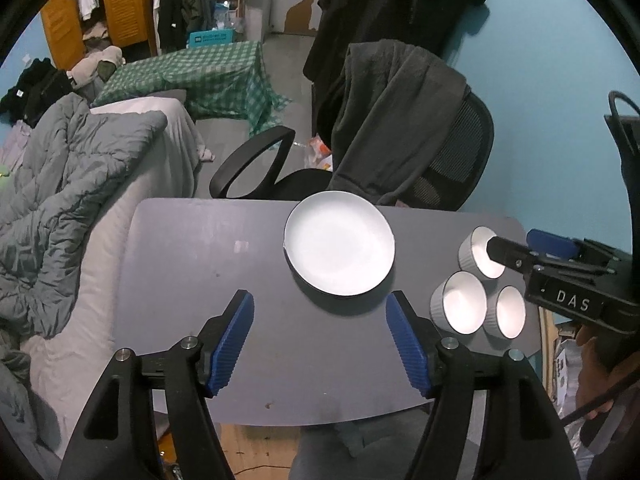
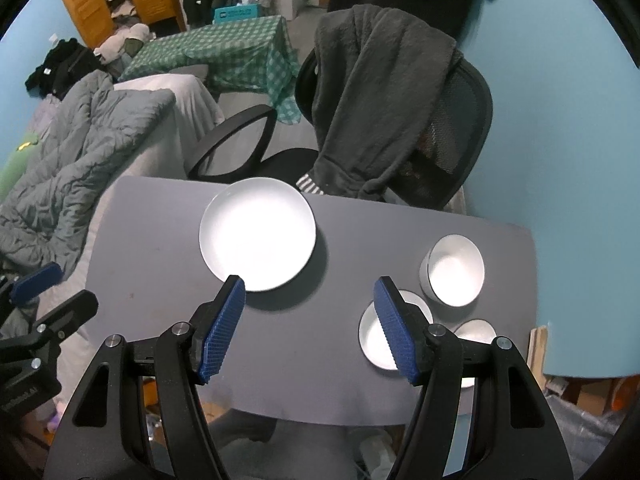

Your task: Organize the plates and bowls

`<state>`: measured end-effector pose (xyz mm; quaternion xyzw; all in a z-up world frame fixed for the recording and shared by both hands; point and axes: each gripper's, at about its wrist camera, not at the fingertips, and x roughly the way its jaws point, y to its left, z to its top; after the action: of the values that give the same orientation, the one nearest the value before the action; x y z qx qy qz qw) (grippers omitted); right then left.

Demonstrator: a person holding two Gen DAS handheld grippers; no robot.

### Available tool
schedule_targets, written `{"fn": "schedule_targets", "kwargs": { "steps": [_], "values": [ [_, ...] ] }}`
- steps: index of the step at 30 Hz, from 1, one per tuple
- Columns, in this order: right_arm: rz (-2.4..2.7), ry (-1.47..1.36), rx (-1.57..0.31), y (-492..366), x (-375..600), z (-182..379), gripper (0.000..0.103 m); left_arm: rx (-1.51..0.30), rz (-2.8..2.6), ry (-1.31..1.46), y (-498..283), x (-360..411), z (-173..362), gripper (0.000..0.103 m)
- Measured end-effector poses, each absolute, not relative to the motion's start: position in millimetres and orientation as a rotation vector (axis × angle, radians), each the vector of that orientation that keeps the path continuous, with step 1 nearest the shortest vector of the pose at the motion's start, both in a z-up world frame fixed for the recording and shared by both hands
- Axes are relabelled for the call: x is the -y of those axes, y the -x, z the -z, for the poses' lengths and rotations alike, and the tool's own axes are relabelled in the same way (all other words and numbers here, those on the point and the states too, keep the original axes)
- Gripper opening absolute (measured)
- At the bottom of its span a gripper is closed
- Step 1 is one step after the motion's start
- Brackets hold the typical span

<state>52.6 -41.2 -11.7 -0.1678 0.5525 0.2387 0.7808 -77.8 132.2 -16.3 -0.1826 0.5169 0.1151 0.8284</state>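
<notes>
Both grippers wait above the desk point(image 1: 180, 320), nothing picked up yet.

Left gripper point(image 1: 320, 340) and right gripper point(image 2: 310, 328) have jaws apart and empty; the plate point(image 2: 258, 234) sits at 12 o'clock, three bowls point(image 2: 454, 276) at 3 o'clock, probably to stack next.

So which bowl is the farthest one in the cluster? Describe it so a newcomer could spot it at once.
Start at the grey table, with the big white plate near its far edge. To the plate's right is a cluster of three small white bowls; the one meant lies farthest from the grippers, nearest the chair. Unlike the other two, no gripper finger overlaps it in the right wrist view.
</notes>
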Motion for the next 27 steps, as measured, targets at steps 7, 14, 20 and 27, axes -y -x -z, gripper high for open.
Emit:
{"fn": "schedule_targets", "kwargs": {
  "steps": [7,14,20,27],
  "values": [
    [-0.496,0.319,-1.178,-43.5,49.1,0.4,0.066,-1.058,-0.216,0.403,85.2,-129.9,7.3,0.070],
    [-0.477,0.289,-1.173,-41.7,57.2,-5.7,0.066,-1.031,-0.191,0.355,86.9,-119.1,-4.6,0.070],
    [-0.440,0.261,-1.165,-39.4,70.0,-12.6,0.066,-1.026,-0.145,0.341,80.5,-110.7,-10.2,0.070],
    [-0.376,0.213,-1.164,-45.3,93.1,-17.3,0.066,-1.025,-0.080,0.316,65.3,-95.9,-14.7,0.070]
  ]
}}
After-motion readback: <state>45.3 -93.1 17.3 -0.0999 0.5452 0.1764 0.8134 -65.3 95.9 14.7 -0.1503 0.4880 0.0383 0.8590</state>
